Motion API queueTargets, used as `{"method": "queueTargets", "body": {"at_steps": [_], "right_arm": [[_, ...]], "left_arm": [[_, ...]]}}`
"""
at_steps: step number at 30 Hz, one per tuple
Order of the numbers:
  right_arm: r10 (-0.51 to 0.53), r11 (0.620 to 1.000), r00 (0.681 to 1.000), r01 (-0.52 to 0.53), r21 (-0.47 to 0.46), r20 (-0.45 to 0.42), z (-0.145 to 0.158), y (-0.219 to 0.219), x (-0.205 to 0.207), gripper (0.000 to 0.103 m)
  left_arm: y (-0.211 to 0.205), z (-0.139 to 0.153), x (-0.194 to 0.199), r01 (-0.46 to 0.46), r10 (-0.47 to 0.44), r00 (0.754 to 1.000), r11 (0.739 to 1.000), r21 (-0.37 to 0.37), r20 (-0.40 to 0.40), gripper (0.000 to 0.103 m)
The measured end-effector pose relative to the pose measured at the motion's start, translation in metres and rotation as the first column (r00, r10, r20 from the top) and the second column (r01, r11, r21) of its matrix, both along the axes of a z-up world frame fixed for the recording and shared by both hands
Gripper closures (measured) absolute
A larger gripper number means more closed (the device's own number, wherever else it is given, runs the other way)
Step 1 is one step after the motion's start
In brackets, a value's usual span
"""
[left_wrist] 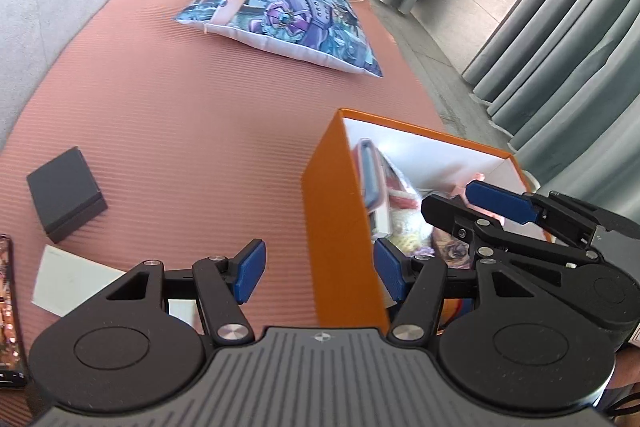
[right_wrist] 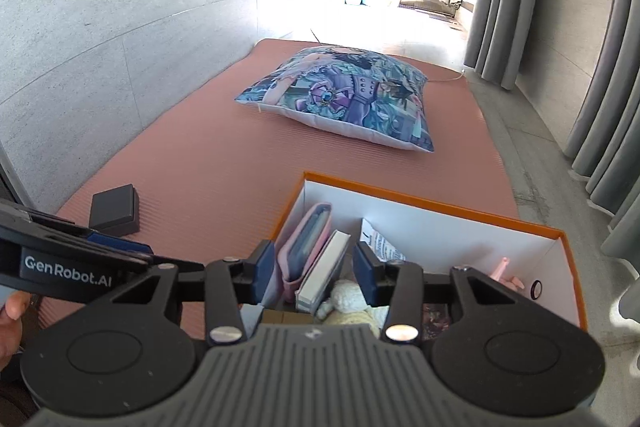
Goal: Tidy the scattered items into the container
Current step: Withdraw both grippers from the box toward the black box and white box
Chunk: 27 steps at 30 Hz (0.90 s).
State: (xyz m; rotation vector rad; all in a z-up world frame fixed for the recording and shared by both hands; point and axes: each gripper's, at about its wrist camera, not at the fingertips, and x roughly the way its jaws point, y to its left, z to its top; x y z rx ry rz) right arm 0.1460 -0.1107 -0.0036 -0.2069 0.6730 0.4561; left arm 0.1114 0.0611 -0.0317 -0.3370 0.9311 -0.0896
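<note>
Both tools stand open and empty: my left tool (left_wrist: 318, 277) beside the orange box (left_wrist: 340, 227), my right tool (right_wrist: 314, 273) above its interior. The box, lower right, already holds several items. A black case (left_wrist: 66, 193) and white card (left_wrist: 72, 283) remain on the mat (left_wrist: 180, 127), lower left.

Your left gripper (left_wrist: 320, 273) points downward with its jaws spread wide and nothing between the blue pads (left_wrist: 251, 269). Your right gripper (right_wrist: 316, 269) sits just to its right, also angled downward, jaws parted and gripping nothing. Part of your hand (right_wrist: 12, 311) shows behind the left gripper.
</note>
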Motion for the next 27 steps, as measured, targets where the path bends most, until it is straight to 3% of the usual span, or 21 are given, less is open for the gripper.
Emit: {"method": "queueTargets", "body": {"at_steps": [8,15,20,27], "right_arm": [[0.116,0.993,0.991,-0.117,-0.019,-0.072,-0.017,0.052,0.000,0.045],[0.250,0.960,0.958,-0.264,-0.088,-0.142,-0.041,0.104,-0.001,0.042],[0.339,0.917,0.921,-0.368,-0.150,-0.190,-0.057,0.135,0.002,0.040],[0.471,0.823,0.844,-0.525,-0.217,-0.256,-0.076,0.177,-0.001,0.036]], "left_arm": [[0.044,-0.016,-0.010,-0.033,0.045,0.992,0.993,0.111,-0.114,0.033],[0.081,-0.028,-0.003,-0.005,0.054,0.970,0.980,0.201,-0.235,0.034],[0.095,-0.039,0.002,0.092,-0.009,0.958,0.956,0.277,-0.287,0.034],[0.121,-0.053,0.012,0.203,-0.089,0.929,0.935,0.291,-0.360,0.034]]}}
